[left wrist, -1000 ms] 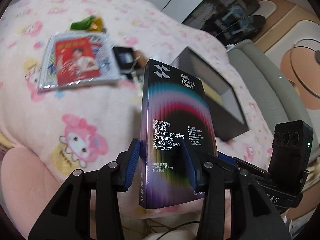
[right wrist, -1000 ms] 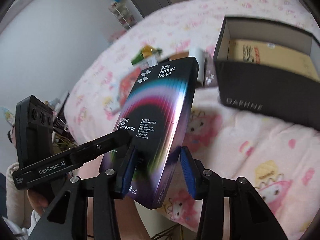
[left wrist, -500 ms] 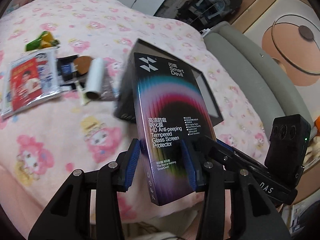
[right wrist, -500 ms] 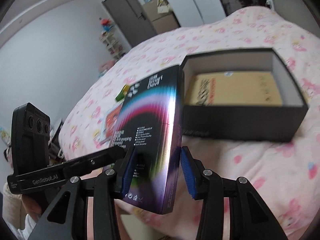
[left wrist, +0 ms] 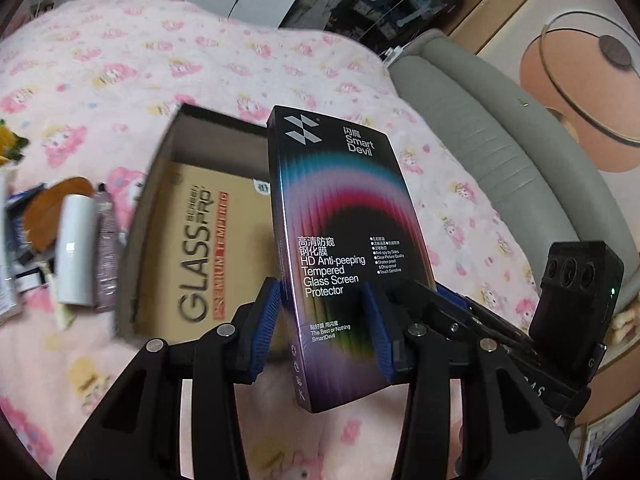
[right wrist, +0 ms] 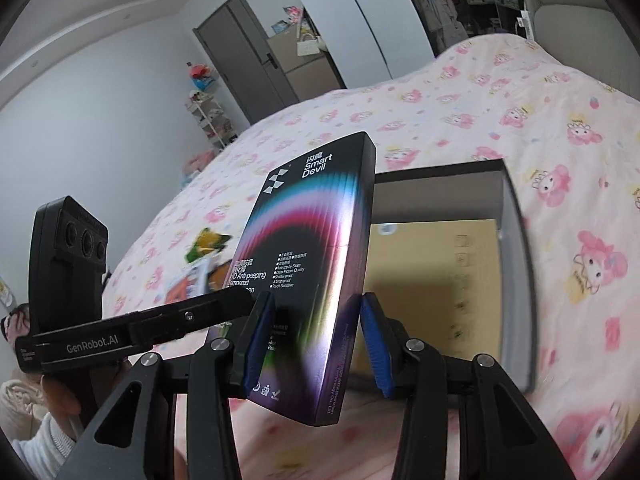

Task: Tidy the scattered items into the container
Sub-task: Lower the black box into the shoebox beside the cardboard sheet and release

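1. Two claws share one load: the left claw (left wrist: pixel 326 328) and the right claw (right wrist: pixel 316 340) each clench the lower half of a black screen protector box (left wrist: pixel 340 248), blue pads pressed on its opposite long edges, so it hangs above the bed (left wrist: pixel 240 60) with nothing under it.

2. Seen by the left wrist camera, the box stands nearly upright at centre frame, its long axis running from bottom to top of the picture, its printed face toward the lens.

3. Just behind and to the left of it lies the open dark container (left wrist: pixel 160 184), already holding a tan "GLASS PRO" package (left wrist: pixel 200 248) flat on its floor.

4. Seen by the right wrist camera, the same container (right wrist: pixel 516 248) sits right of and beyond the held box (right wrist: pixel 316 240), its opening facing up.

5. Judged from this, the coming move turns on tipping the box's long axis down along the container's length, with both claws equally near.

6. Left of the container in the left wrist view, a white tube (left wrist: pixel 74 248) and other scattered items wait on the pink bedspread.
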The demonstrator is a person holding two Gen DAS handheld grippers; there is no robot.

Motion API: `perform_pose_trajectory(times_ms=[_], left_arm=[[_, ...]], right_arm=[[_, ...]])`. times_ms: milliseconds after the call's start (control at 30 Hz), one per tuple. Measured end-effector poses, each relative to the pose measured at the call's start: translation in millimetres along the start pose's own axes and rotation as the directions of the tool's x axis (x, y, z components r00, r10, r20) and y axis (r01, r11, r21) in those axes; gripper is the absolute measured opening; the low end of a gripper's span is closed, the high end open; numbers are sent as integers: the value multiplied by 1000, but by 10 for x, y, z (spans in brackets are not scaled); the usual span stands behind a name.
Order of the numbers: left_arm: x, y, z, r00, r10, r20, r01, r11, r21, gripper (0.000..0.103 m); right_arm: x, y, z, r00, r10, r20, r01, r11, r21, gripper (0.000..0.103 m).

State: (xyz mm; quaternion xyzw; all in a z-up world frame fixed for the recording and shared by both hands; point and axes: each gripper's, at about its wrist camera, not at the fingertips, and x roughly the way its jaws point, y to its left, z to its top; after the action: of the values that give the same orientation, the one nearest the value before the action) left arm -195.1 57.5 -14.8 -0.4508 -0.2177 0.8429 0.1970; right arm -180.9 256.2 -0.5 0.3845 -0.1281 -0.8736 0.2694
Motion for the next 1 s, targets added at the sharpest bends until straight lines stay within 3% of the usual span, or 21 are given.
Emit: perform_pose_trajectory(times_ms=[300,400,467,533,567,700,1000], left_arm=[[530,63,147,995,35,-97,-42,997,-67,44],[686,109,184,989,41,-140,-52,996,-75,43],[816,112,205,978,111,-175,-119,992,-37,41],[903,95,182,971,123,-204,-129,992,-16,24],[945,86,167,968,124,-218,-129,992,-8,24],[982,38,156,960,167,-223,-165,986,28,24],[872,229,154,954,198,-223,-208,978,-22,26]], right_arm=[[427,-566,93,998,27,-59,-17,988,153,40],[490,-551,92,997,-19,-79,28,992,119,39],[533,-506,96,995,-59,-83,65,995,78,39],[624,-513,103,994,-58,-95,64,996,66,39],[657,-528,99,994,-54,-98,62,996,71,38],[688,-558,53,992,-81,-99,89,993,80,38],[626,-539,44,984,-147,-104,153,987,57,38]])
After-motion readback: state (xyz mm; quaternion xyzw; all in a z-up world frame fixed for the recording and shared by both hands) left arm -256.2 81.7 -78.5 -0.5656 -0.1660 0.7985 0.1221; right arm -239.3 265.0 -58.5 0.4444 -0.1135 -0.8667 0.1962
